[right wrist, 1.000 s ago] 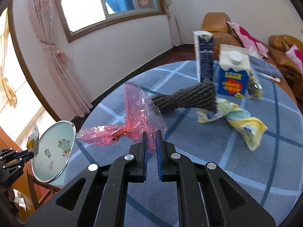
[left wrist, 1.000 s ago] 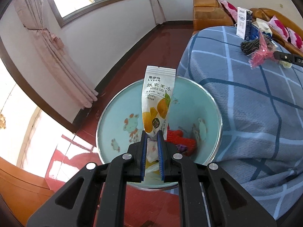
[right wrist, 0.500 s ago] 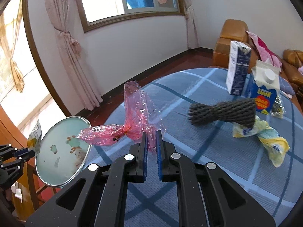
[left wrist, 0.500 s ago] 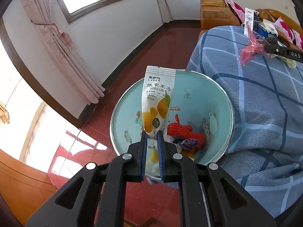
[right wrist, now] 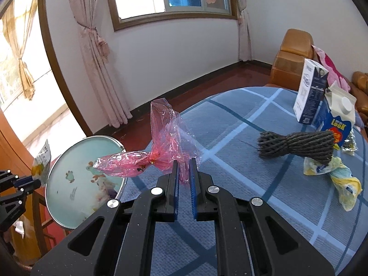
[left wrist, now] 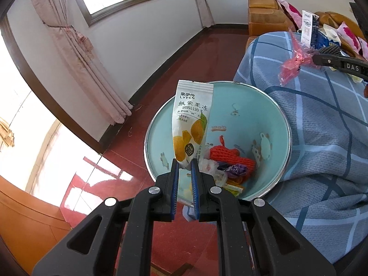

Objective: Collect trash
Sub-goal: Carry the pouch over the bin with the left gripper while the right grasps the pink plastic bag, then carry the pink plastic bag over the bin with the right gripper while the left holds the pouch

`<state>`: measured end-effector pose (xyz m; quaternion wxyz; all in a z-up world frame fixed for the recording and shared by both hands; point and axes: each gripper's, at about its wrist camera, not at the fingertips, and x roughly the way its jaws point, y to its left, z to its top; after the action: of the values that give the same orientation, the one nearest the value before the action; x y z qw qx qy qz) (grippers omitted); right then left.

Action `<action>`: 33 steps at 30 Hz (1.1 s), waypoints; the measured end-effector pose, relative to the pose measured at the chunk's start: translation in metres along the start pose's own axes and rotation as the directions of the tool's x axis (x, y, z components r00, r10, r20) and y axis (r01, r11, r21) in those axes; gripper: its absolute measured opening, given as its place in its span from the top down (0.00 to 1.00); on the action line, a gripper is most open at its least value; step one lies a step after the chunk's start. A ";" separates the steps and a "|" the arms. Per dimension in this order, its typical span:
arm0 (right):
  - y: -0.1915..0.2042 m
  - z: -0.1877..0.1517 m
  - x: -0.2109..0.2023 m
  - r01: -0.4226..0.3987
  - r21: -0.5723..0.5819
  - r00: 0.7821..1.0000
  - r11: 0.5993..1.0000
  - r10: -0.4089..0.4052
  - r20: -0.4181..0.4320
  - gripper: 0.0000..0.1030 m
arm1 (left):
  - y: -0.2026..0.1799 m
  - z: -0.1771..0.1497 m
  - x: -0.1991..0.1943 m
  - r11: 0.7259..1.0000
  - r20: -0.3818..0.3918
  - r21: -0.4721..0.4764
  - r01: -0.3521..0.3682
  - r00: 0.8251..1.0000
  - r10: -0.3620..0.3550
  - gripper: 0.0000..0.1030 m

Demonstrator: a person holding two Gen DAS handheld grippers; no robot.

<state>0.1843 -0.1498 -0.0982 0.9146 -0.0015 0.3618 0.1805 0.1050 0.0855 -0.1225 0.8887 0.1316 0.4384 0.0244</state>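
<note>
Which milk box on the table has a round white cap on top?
The shorter blue carton with yellow lettering has the white cap on its sloped top. The taller white-and-navy carton behind it has a flat top and no cap.

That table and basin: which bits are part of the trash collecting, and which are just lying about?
In the job:
left gripper holding jelly pouch
right gripper holding pink cellophane
basin holding trash

Lying about so far:
two cartons
grey foam net
yellow wrapper
sofa
curtains
</note>
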 end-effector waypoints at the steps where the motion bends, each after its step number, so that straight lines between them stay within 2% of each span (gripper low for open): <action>1: -0.001 0.000 0.000 -0.002 -0.003 1.000 1.000 0.002 -0.001 0.91 | 0.000 0.000 0.000 1.000 0.000 0.000 -0.001 1.000 0.001 0.90; 33: 0.039 0.001 0.011 -0.036 -0.116 0.999 0.993 0.035 -0.007 0.91 | 0.007 -0.005 -0.002 1.000 0.000 -0.010 -0.028 1.000 0.028 0.90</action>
<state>0.1794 -0.1100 -0.1002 0.9088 -0.0487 0.3527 0.2173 0.1004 0.0926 -0.1219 0.8889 0.1331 0.4366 0.0392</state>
